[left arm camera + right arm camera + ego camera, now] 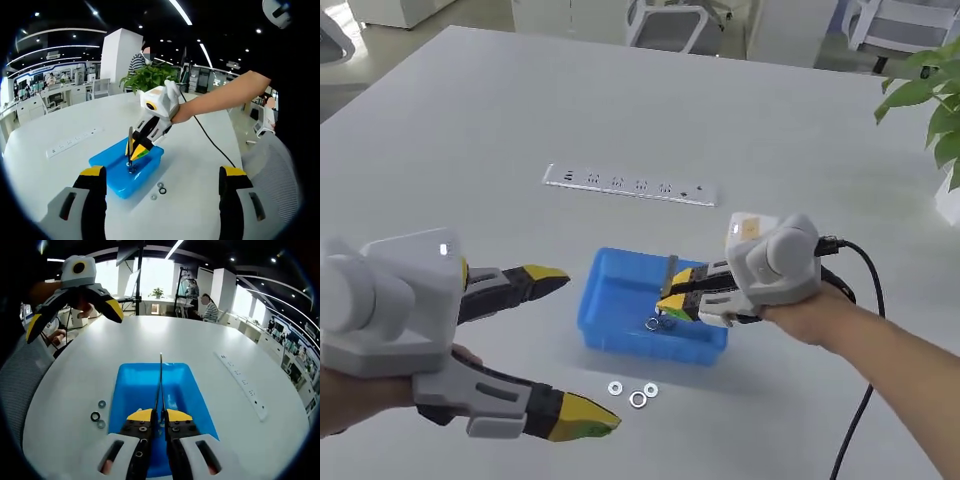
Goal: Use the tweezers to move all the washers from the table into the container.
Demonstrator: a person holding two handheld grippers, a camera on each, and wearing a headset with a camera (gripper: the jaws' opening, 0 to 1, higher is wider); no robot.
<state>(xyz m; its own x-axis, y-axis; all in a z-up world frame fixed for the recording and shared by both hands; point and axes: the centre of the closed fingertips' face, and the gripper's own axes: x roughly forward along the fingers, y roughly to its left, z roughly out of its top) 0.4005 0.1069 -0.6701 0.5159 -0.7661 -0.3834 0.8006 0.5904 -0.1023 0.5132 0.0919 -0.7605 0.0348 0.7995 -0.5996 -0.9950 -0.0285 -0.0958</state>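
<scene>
Right gripper [678, 300] clamped on tweezers [160, 385], tips down inside blue container [610, 300] (tips look together; hold on washer cannot tell). Dropped washers [653, 322] by container's near wall. 3 loose washers [638, 398] on table [470, 120], just off that wall. Left gripper [588, 350] jaws wide apart

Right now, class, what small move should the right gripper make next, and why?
Probably lift the right gripper and carry its tweezers towards the three washers on the table beside the blue container: the tips sit over the container, and those washers lie outside it.

White right gripper [669, 301], black cable [873, 300]
</scene>
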